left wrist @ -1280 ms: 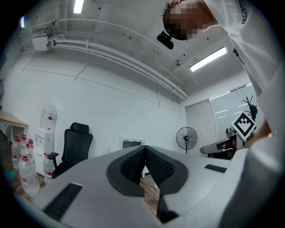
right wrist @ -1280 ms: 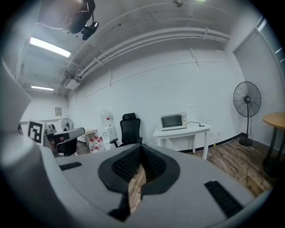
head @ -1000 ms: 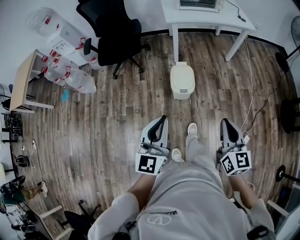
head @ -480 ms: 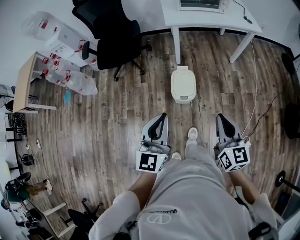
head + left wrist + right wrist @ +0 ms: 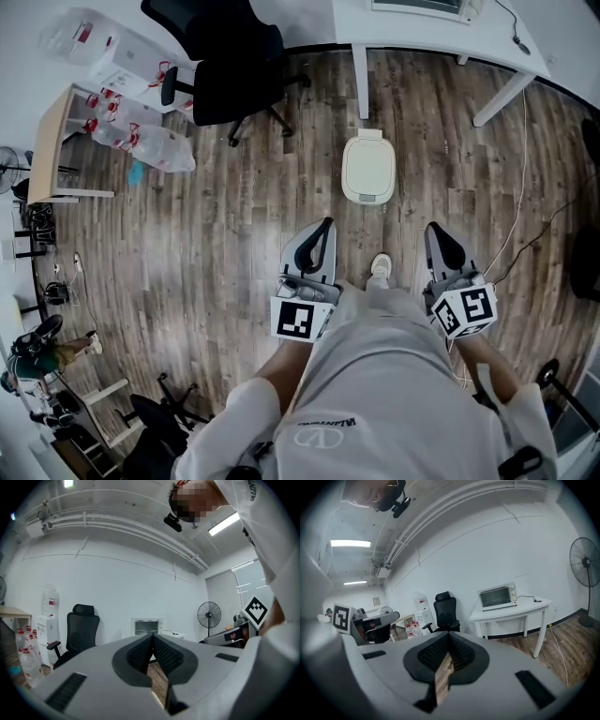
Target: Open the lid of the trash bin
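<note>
A cream trash bin [image 5: 368, 167] stands on the wood floor [image 5: 216, 244] with its lid down, just in front of a white table leg. Both grippers are held low in front of the person, short of the bin. My left gripper [image 5: 324, 223] is shut and holds nothing; its tips point at the bin's near left side. My right gripper [image 5: 433, 229] is likewise shut and empty, off to the bin's near right. In the left gripper view the jaws [image 5: 153, 636] meet at their tips, and in the right gripper view [image 5: 449, 635] too. The jaws hide the bin in both gripper views.
A white table [image 5: 441, 33] with a toaster oven [image 5: 498, 596] stands behind the bin. A black office chair [image 5: 230, 66] is at the far left of it, with water bottles [image 5: 141, 141] and a small wooden table [image 5: 52, 141] beyond. A cable [image 5: 525, 187] runs along the right.
The person has stepped forward, so the bin lies closer to both grippers. Both grippers stay shut and hold nothing.
</note>
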Action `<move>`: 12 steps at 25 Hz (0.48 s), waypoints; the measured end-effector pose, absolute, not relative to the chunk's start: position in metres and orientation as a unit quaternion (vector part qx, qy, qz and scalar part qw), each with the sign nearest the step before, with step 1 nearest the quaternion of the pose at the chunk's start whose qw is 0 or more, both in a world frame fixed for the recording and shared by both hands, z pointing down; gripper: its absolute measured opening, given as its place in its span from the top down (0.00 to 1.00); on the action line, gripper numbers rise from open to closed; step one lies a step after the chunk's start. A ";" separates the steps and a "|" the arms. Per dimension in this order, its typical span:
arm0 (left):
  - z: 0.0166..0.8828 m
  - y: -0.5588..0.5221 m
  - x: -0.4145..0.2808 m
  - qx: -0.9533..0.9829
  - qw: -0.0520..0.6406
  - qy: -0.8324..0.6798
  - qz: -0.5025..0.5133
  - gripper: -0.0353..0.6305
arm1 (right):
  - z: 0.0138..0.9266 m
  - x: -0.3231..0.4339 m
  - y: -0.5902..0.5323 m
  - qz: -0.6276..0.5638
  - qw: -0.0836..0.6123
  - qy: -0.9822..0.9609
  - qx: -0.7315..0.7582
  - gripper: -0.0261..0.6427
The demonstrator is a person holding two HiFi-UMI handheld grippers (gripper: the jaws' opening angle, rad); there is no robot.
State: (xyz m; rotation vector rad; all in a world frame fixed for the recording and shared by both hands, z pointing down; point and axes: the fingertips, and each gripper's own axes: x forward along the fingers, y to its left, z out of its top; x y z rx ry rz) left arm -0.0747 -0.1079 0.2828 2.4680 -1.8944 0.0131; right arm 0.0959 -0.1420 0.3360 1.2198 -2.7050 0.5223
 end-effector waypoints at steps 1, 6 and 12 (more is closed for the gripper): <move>0.284 -0.111 -0.074 0.793 0.019 -0.609 0.006 0.94 | 0.337 0.094 -0.146 0.174 0.065 -0.897 0.402 0.94; 0.290 -0.128 -0.086 0.791 0.029 -0.611 0.016 0.94 | 0.343 0.081 -0.170 0.178 0.075 -0.896 0.399 0.94; 0.294 -0.152 -0.113 0.799 0.031 -0.600 0.016 0.94 | 0.359 0.055 -0.186 0.184 0.096 -0.890 0.406 0.94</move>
